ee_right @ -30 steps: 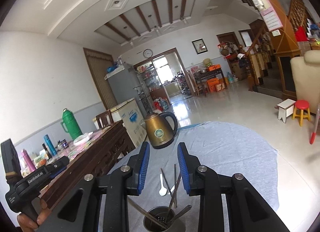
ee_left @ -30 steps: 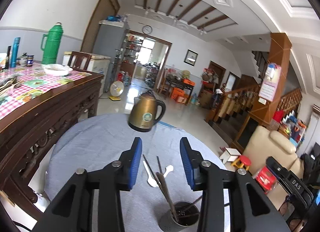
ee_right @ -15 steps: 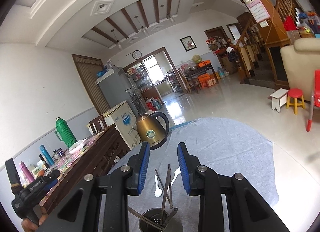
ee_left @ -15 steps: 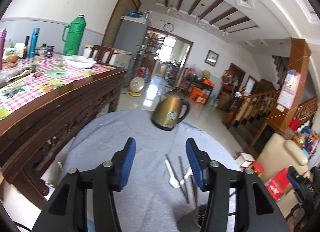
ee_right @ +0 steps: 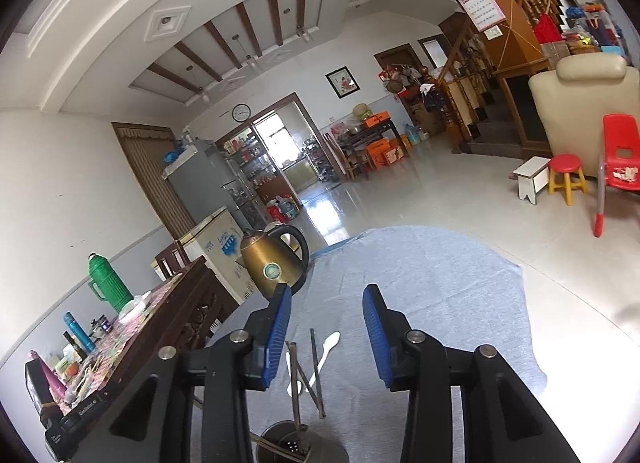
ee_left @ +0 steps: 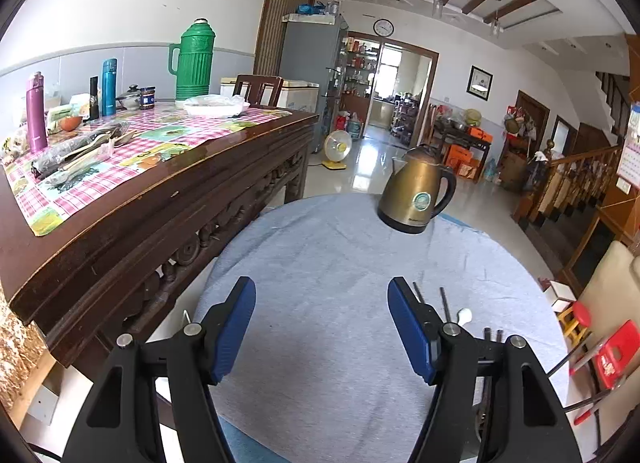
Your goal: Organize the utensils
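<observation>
A metal utensil holder (ee_right: 286, 445) stands on the round table's grey cloth (ee_right: 440, 303) at the bottom of the right wrist view, with dark chopsticks (ee_right: 297, 383) sticking up out of it. Two white spoons (ee_right: 326, 349) and a dark chopstick (ee_right: 317, 371) lie on the cloth just beyond it. My right gripper (ee_right: 325, 333) is open and empty above the holder. My left gripper (ee_left: 322, 327) is open and empty over bare cloth (ee_left: 320, 263); chopstick ends (ee_left: 444, 303) and a white spoon tip (ee_left: 464, 316) show past its right finger.
A gold kettle (ee_left: 416, 195) stands at the table's far side, also in the right wrist view (ee_right: 272, 263). A dark wooden sideboard (ee_left: 140, 199) with a checked cloth, a green thermos (ee_left: 194, 59) and bottles runs along the left. Red stools (ee_right: 566, 175) stand on the floor at right.
My left gripper has swung left, away from the holder, and its jaws have opened wider. My right gripper has opened wider and tilted; the view has rotated.
</observation>
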A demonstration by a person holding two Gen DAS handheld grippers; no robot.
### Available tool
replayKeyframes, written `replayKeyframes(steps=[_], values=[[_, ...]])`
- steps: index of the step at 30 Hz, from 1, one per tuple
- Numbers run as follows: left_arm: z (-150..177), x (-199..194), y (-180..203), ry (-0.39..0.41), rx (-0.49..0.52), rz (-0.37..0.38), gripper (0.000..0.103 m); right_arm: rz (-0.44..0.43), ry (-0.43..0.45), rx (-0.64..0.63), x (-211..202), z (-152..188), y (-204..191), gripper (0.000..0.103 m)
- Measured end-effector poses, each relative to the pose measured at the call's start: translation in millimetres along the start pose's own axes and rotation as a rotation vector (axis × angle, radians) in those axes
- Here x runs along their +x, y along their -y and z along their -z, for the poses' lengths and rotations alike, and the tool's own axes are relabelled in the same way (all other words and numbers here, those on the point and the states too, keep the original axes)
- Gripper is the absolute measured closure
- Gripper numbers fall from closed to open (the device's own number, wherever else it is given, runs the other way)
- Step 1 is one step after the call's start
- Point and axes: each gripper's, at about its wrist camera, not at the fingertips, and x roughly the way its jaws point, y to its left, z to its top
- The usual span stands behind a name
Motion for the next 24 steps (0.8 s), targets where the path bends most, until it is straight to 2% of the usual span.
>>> replayKeyframes(steps=[12,24], values=[[5.7,13.3,6.7,-0.013,0.046,-0.048,0.034,0.034,-0.070,-0.006,23.6,8.0,13.5,0.063],[13.1,42.5,11.3,-0.067,0.065,-0.071,0.034,0.057,-0.152,0.032,58.5,19.4,31.7,0.063]])
